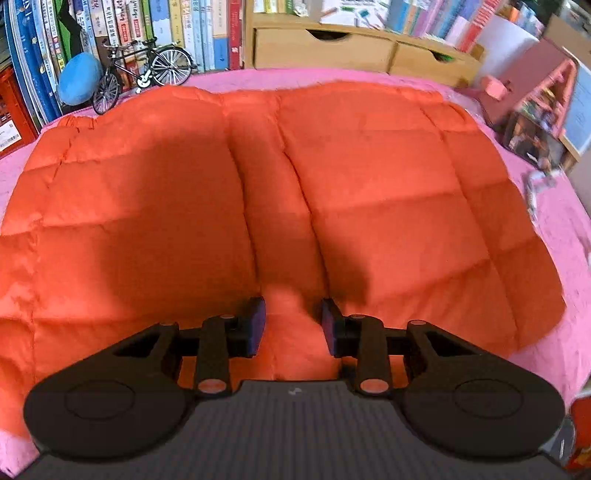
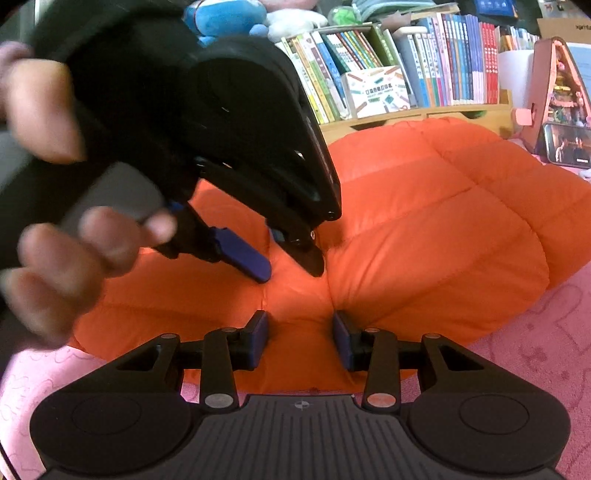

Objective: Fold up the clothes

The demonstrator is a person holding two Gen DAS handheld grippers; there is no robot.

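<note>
Left wrist view, nearest: the left gripper (image 1: 293,325), black with blue-padded fingers (image 1: 257,325), jaws apart, a raised fold of the orange quilted puffer garment (image 1: 332,177) standing in the gap between them; whether the pads touch it cannot be told. The garment lies spread across the pink textured cover (image 1: 554,229), two padded halves meeting at a central seam. Behind it stand a miniature model bicycle (image 1: 142,72), a round blue plush (image 1: 79,77), a row of upright books (image 1: 147,26) and a pale wooden drawer unit (image 1: 325,48).

Right wrist view, nearest: the right gripper (image 2: 301,339), jaws likewise apart, straddling the near edge of the garment at a puckered seam. Just beyond it the left gripper points down at the fabric, held by a blurred hand (image 2: 55,258). At far right, a phone with a lit screen (image 2: 567,146) leans against a pink house-shaped model (image 2: 561,96).
</note>
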